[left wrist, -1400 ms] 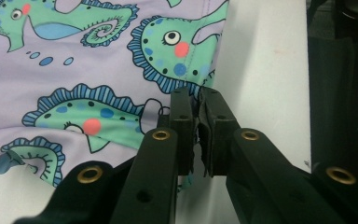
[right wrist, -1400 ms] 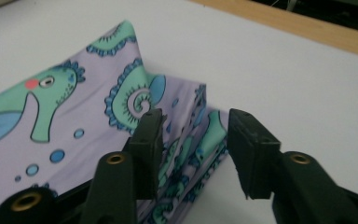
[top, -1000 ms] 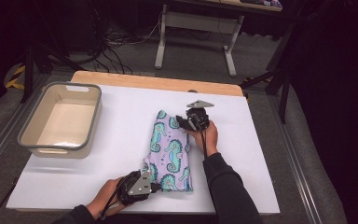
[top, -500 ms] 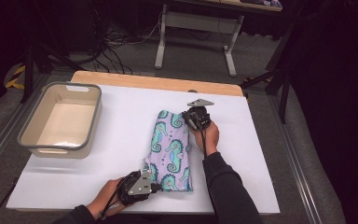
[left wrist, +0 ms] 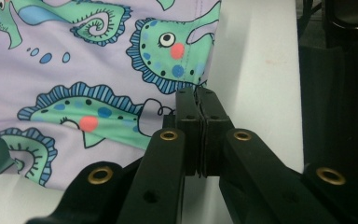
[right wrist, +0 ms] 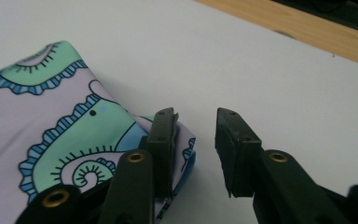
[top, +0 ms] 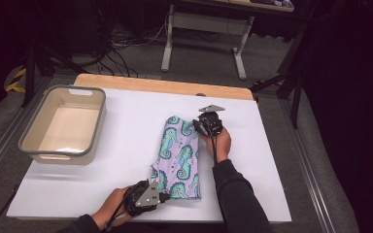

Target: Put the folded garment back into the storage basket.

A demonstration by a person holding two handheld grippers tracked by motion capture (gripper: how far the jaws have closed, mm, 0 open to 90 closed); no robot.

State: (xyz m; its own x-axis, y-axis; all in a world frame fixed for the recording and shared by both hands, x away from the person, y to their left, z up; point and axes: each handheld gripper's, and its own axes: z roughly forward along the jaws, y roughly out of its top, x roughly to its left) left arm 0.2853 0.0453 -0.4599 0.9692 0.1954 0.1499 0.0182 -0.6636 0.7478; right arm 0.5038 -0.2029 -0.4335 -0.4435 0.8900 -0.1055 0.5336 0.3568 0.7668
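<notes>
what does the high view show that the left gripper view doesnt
The high view alone takes in the grey bin left of the cloth, the right gripper at the cloth's far corner, and the table's wooden far edge. The left gripper view alone shows, up close, the left gripper shut on the cloth's hem. Both share the seahorse cloth lying on the white tabletop.

The high view looked forward and down over the table [top: 126, 111] from above. Each gripper view sat low and close behind its own jaws. All three shared the cloth [top: 179, 150] [left wrist: 74, 70] [right wrist: 65, 135].
</notes>
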